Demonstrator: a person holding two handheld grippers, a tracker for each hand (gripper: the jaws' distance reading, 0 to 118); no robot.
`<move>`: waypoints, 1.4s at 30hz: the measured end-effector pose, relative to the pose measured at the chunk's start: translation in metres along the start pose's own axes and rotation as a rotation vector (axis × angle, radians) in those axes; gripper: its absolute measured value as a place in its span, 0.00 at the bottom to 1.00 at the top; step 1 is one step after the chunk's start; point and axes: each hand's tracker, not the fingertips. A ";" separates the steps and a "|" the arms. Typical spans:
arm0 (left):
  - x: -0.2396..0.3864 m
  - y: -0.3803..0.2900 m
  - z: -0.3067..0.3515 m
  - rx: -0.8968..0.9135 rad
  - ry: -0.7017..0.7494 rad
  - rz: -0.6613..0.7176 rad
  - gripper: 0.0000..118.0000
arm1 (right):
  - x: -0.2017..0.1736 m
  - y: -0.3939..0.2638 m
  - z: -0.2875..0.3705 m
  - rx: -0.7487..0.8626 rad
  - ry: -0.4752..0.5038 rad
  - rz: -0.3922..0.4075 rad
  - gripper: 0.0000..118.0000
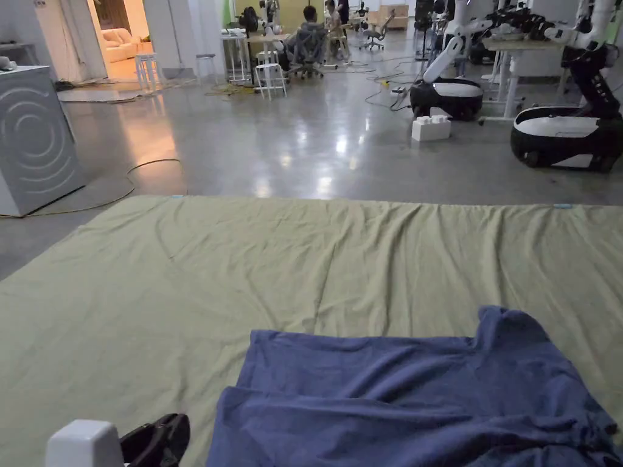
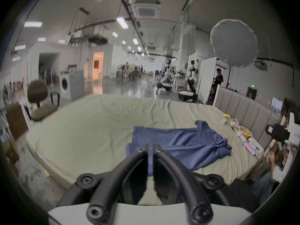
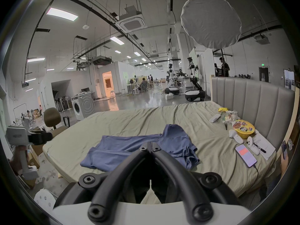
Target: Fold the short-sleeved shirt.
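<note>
A blue short-sleeved shirt (image 1: 414, 395) lies crumpled and partly doubled over on the near part of an olive-green bed sheet (image 1: 304, 273). Both gripper views show the shirt (image 2: 178, 140) (image 3: 129, 145) from in front of the bed's near edge. My left gripper (image 2: 150, 149) hangs in the air short of the shirt, its jaws a narrow slit apart and holding nothing. It also sits at the head view's bottom left (image 1: 155, 438). My right gripper (image 3: 150, 147) is off the cloth too, jaw tips touching, nothing between them. Each gripper appears at the edge of the other's view (image 2: 269, 130) (image 3: 48, 136).
A padded grey headboard (image 3: 251, 101) stands at the bed's right end. In front of it lie a phone (image 3: 246, 155), a yellow bowl (image 3: 243, 128), papers and small white items. An office chair (image 2: 39, 101) and a washing machine (image 1: 36, 140) stand left; wheeled robots (image 1: 560, 134) beyond.
</note>
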 end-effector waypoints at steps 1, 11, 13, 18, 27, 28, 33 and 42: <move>-0.010 -0.006 -0.019 -0.039 -0.015 0.039 0.19 | 0.001 -0.003 -0.004 -0.020 0.003 -0.009 0.00; -0.057 -0.077 -0.198 -0.419 0.039 0.009 0.49 | 0.019 -0.031 -0.022 -0.135 -0.026 -0.055 0.00; -0.056 -0.086 -0.209 -0.445 0.065 0.004 0.29 | 0.021 -0.037 -0.025 -0.156 -0.047 -0.056 0.00; -0.052 -0.086 -0.215 -0.462 0.052 0.013 0.09 | 0.024 -0.047 -0.033 -0.207 -0.060 -0.061 0.00; -0.031 -0.083 -0.239 -0.612 0.056 -0.188 0.07 | 0.076 -0.061 -0.118 -0.364 -0.147 -0.241 0.53; -0.032 -0.081 -0.240 -0.619 0.053 -0.181 0.07 | 0.092 -0.070 -0.132 -0.375 -0.153 -0.288 0.65; -0.033 -0.075 -0.237 -0.628 0.037 -0.123 0.07 | 0.140 -0.108 -0.200 -0.426 -0.222 -0.338 0.64; -0.029 -0.075 -0.230 -0.608 0.043 -0.073 0.07 | 0.139 -0.136 -0.262 -0.504 -0.268 -0.142 0.20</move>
